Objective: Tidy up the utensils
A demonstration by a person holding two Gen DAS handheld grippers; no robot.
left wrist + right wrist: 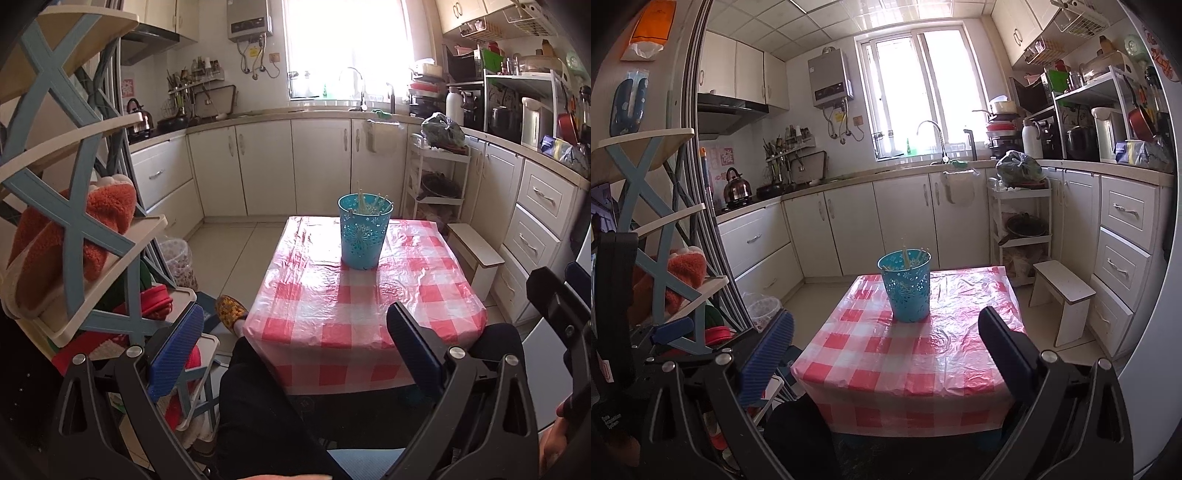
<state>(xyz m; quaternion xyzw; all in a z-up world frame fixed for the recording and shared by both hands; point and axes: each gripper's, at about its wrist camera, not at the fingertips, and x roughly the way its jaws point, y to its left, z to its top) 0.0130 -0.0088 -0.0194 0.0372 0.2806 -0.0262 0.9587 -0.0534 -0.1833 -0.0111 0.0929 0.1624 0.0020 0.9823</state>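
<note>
A blue cup holding thin pale utensils stands upright toward the far end of a small table covered in a red-and-white checked plastic cloth. Both grippers are held back at the table's near edge with nothing between their fingers: the left gripper is spread wide, and the right gripper is spread just as wide. A tiered shelf rack crowded with an orange plush slipper stands close on the left, and a low white stool sits just beside the table on the right. White cabinets, a sink tap and a bright window fill the background. The utensils rise only slightly above the cup's rim; they may be chopsticks, though glare leaves that uncertain. A dark-trousered leg covers the table's near left corner, and a yellow patterned slipper shows beside it.
</note>
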